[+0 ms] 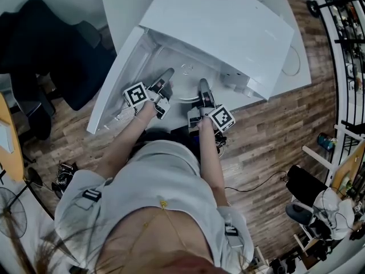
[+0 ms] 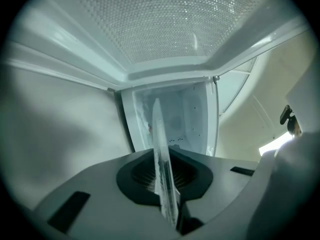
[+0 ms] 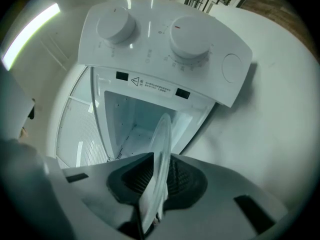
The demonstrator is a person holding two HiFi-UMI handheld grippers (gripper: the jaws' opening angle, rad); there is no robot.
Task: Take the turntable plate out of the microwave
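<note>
Nearest the head camera is the person's shirt (image 1: 154, 176), with both forearms (image 1: 122, 141) reaching forward from it. At their ends the left gripper (image 1: 166, 76) and the right gripper (image 1: 203, 88) point side by side, close to level, into the mouth of the white microwave (image 1: 222, 21). The glass plate (image 1: 183, 89) spans the gap from one gripper to the other, sitting at the threshold of the oven's opening. Whether it touches the oven's bottom I cannot tell.

In the left gripper view the plate's rim runs edge-on straight through the jaws. They are pinched tight on it, with the dark ribbed pads (image 2: 142, 176) pressing from both sides. Straight ahead of this gripper is the pale cavity (image 2: 175, 119). On its outer side stands the open door (image 2: 165, 24), with a perforated window.

The right gripper view gives the mirror of this: the rim sits edge-on between the jaws, and they are clamped on it. The cavity lies ahead of this gripper too. On its outer side is the control panel (image 3: 165, 49) with two round knobs (image 3: 189, 43).

Below both grippers, the oven stands on a white table (image 1: 122, 4) over a wood-patterned floor (image 1: 268, 147).
</note>
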